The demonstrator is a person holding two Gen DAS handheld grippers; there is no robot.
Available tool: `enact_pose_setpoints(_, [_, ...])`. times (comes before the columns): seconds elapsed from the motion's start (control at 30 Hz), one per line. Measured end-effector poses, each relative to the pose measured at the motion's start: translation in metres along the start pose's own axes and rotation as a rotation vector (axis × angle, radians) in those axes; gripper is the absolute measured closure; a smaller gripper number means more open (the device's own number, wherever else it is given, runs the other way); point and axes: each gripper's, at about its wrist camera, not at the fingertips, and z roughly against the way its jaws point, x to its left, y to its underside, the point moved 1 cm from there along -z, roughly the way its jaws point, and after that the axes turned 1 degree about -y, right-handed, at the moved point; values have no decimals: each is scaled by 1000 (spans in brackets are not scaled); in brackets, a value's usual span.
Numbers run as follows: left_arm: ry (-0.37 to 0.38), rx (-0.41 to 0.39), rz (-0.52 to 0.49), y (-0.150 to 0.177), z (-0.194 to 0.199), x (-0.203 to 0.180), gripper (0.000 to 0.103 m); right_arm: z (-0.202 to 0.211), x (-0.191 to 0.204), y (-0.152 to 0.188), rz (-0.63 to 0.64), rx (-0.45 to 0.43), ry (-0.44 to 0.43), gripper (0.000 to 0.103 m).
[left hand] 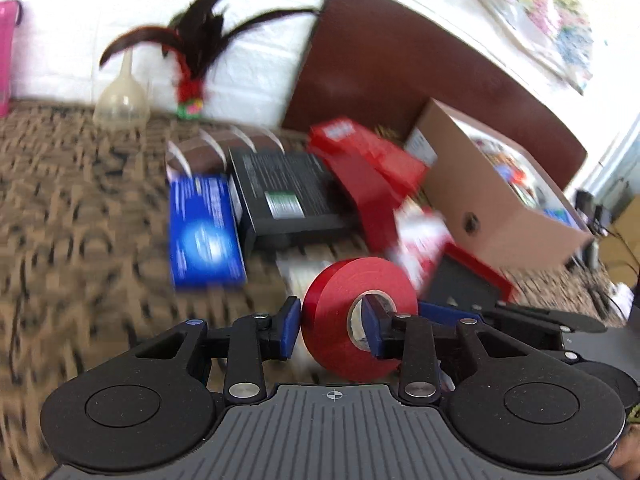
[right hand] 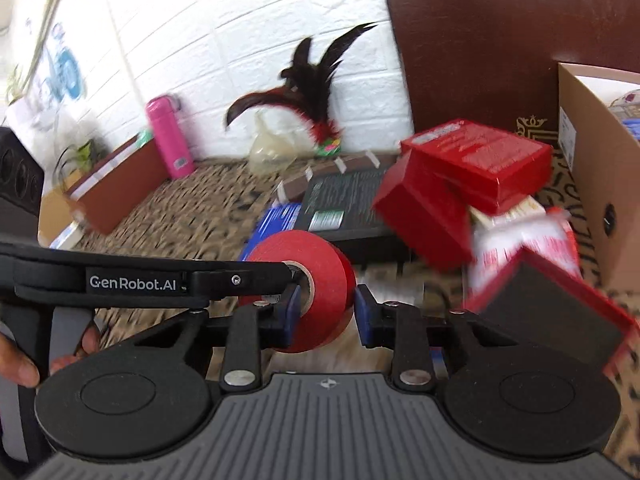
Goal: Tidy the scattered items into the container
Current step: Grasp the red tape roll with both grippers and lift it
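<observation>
A red tape roll [left hand: 352, 320] sits between the fingers of my left gripper [left hand: 334, 328]. One finger is on its outer face and the other is inside its core, so the gripper is shut on it. In the right wrist view the same tape roll [right hand: 316, 280] lies between the fingers of my right gripper [right hand: 326, 314], with a gap at the right pad [right hand: 364, 316]; this gripper is open. The cardboard box [left hand: 484, 184] stands to the right, also seen in the right wrist view [right hand: 592, 168]. Scattered items lie ahead: a blue box [left hand: 204, 228], a black pack [left hand: 284, 196], red boxes [right hand: 476, 160].
A patterned cloth [left hand: 80, 208] covers the table. A dark board [left hand: 400, 60] leans on the white wall. A feather toy [left hand: 192, 52], a plastic funnel [left hand: 122, 100], a pink bottle [right hand: 166, 136] and a brown box [right hand: 116, 188] stand at the back. A red-framed slate [right hand: 552, 312] lies near right.
</observation>
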Motion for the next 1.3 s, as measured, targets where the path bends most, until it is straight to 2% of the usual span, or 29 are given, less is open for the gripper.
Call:
enact_pose_setpoints(0.17, [74, 127, 7, 58, 5, -29, 52, 44, 6, 47, 45, 110, 27, 71])
enact_pose_setpoints(0.23, [102, 145, 14, 75, 0, -36, 48, 58, 1, 69, 29, 143, 55, 70])
enact_pose_setpoints(0.27, [100, 149, 20, 80, -2, -37, 39, 64, -4, 78, 7, 148, 63, 70])
enact_pose_setpoints(0.3, [89, 155, 18, 84, -4, -39, 37, 70, -9, 85, -21, 142, 66, 70])
enact_pose_setpoints(0.4, [55, 155, -28, 89, -5, -44, 39, 83, -19, 98, -81, 126, 94, 69])
enact_pose_setpoints(0.7, [35, 107, 20, 78, 0, -41, 41, 83, -21, 91, -107, 43, 78, 69])
enact_pose_setpoints(0.8, [16, 98, 4, 72, -7, -42, 51, 78, -23, 87, -118, 29, 84, 69])
enact_pose_setpoints(0.83, [15, 108, 8, 71, -11, -42, 60, 76, -24, 86, -126, 29, 82, 69])
enact_pose_setpoints(1.03, [30, 117, 34, 70, -20, -35, 58, 66, -37, 85, -219, 49, 40, 69])
enact_pose_setpoints(1.3, [21, 125, 15, 69, -29, -36, 60, 54, -40, 84, -219, 71, 57, 69])
